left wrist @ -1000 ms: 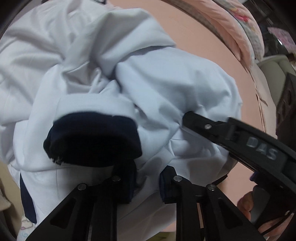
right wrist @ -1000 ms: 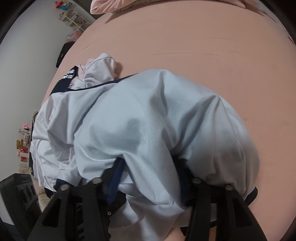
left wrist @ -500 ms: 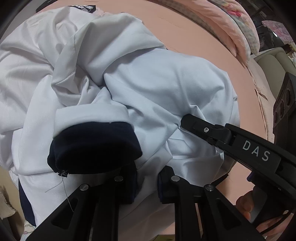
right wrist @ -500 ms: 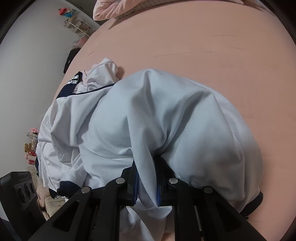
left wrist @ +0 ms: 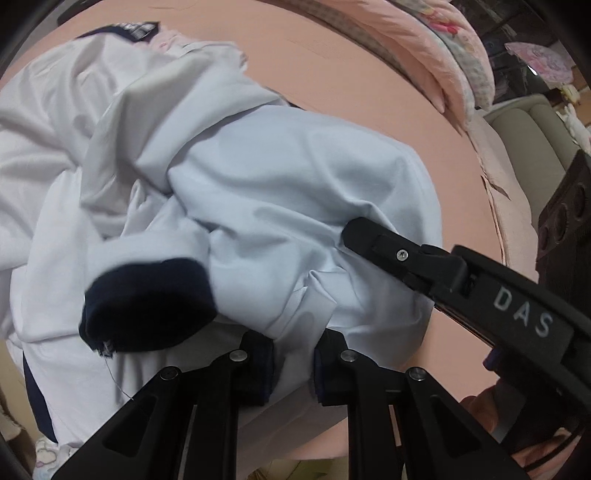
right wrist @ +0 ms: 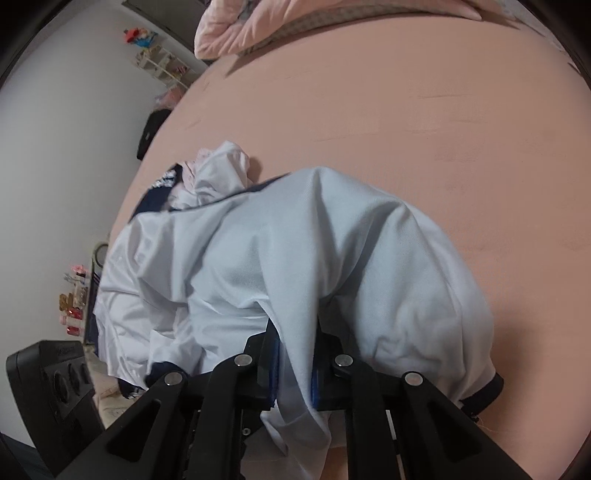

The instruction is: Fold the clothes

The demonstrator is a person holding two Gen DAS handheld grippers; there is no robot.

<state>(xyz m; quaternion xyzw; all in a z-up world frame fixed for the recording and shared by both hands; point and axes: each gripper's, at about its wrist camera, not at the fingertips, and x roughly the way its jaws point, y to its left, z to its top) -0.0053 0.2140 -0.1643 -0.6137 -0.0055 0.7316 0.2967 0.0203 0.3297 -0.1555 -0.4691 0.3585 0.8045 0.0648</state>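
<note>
trouble could start right at the pinch points: both grips sit close together on one bunched ridge of the pale blue-white polo shirt with navy cuffs and hem (right wrist: 332, 258), and the rest of it is a crumpled heap on the peach-pink bed sheet (right wrist: 406, 110). if the two grippers pull apart without finding a true edge, the cloth may just twist tighter, and the loose navy-cuffed sleeve (left wrist: 147, 302) flopping over the left side could get trapped inside whatever fold comes next. a thin nip of fabric can also slide out under the weight of the hanging bulk.

left gripper (left wrist: 293, 363) is clamped on a narrow pleat of the shirt, pads pressed in from both sides, pointing up and forward along the bed with the sleeve cuff draped just above its left finger. right gripper (right wrist: 295, 363) is likewise closed on a fold of the same shirt, cloth spilling down between its fingers and over the front of the tool. in the left view its black body reaches in from the right, nose touching the cloth near the left grip, a bit of the person's hand (left wrist: 480, 410) behind it.

shirt lies on the near part of the bed, mounded, unfolded-looking, with other white and navy clothing (right wrist: 177, 184) behind it and a pink quilted blanket (right wrist: 258, 26) at the far edge.
</note>
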